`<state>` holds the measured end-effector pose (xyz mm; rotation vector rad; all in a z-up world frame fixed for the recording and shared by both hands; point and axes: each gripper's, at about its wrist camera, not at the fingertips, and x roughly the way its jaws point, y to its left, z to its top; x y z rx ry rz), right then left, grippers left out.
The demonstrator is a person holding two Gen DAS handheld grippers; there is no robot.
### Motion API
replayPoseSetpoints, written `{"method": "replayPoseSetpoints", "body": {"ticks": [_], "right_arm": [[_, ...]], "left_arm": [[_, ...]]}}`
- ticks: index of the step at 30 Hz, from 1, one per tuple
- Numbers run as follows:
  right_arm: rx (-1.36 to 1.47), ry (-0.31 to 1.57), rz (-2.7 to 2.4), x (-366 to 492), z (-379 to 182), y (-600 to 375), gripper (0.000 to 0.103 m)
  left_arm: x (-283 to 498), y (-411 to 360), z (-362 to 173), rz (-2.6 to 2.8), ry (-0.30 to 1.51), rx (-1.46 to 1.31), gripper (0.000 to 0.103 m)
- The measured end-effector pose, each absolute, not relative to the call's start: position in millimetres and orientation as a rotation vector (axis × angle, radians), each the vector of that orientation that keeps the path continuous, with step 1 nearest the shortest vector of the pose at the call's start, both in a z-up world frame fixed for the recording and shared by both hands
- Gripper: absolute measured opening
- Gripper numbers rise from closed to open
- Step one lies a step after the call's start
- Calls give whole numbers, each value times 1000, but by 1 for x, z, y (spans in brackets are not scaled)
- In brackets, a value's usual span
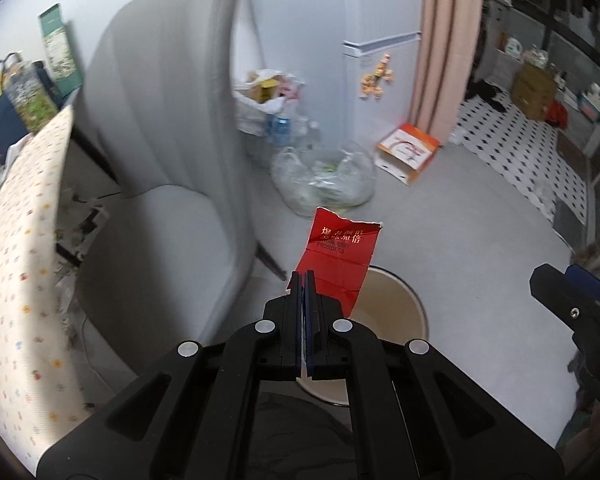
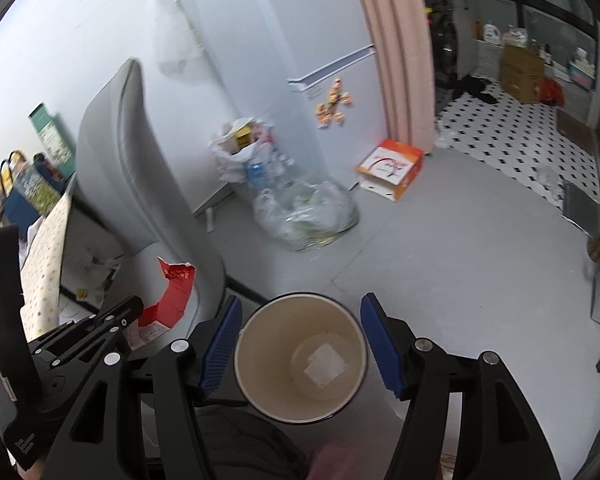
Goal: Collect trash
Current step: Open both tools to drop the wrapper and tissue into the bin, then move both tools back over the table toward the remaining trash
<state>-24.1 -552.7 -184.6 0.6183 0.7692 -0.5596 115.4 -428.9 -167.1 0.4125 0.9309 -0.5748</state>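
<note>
My left gripper (image 1: 304,276) is shut on the lower corner of a torn red wrapper (image 1: 342,252) with gold lettering, which stands up from the jaws. Beyond it, on the grey floor, stands a cream round bin (image 1: 396,304). In the right wrist view my right gripper (image 2: 301,299) is open, its blue pads (image 2: 220,344) on either side of the bin's rim (image 2: 240,356) and above it, touching nothing. A white paper scrap (image 2: 325,365) lies on the bin's bottom. The left gripper (image 2: 134,304) with the red wrapper (image 2: 172,296) shows to the left of the bin.
A grey upholstered chair (image 1: 160,160) stands close on the left, beside a table with a dotted cloth (image 1: 24,240). Ahead are a clear plastic bag (image 1: 324,180), a white bag of rubbish (image 1: 260,100), an orange box (image 1: 408,152), a white fridge (image 1: 380,20) and a pink curtain (image 1: 448,40).
</note>
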Motion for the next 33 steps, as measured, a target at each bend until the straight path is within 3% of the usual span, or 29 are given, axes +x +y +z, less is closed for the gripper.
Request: {"method": "replayPoseSetpoints", "body": {"ticks": [3, 5, 7, 10, 20, 33], "right_arm": [[628, 758, -585, -35, -183, -559, 62], [632, 753, -593, -40, -183, -561, 62], [635, 753, -593, -43, -184, -561, 62], [639, 756, -581, -43, -184, -559, 63], [600, 702, -551, -41, -157, -540, 88], [489, 664, -452, -17, -112, -469, 93]], "left_arm": [[111, -439, -169, -614, 953, 409, 10], [108, -440, -169, -630, 956, 397, 50], [105, -438, -163, -633, 927, 375, 61], [105, -435, -159, -624, 929, 366, 62], [108, -397, -127, -549, 866, 308, 82], [109, -294, -78, -437, 762, 177, 91]]}}
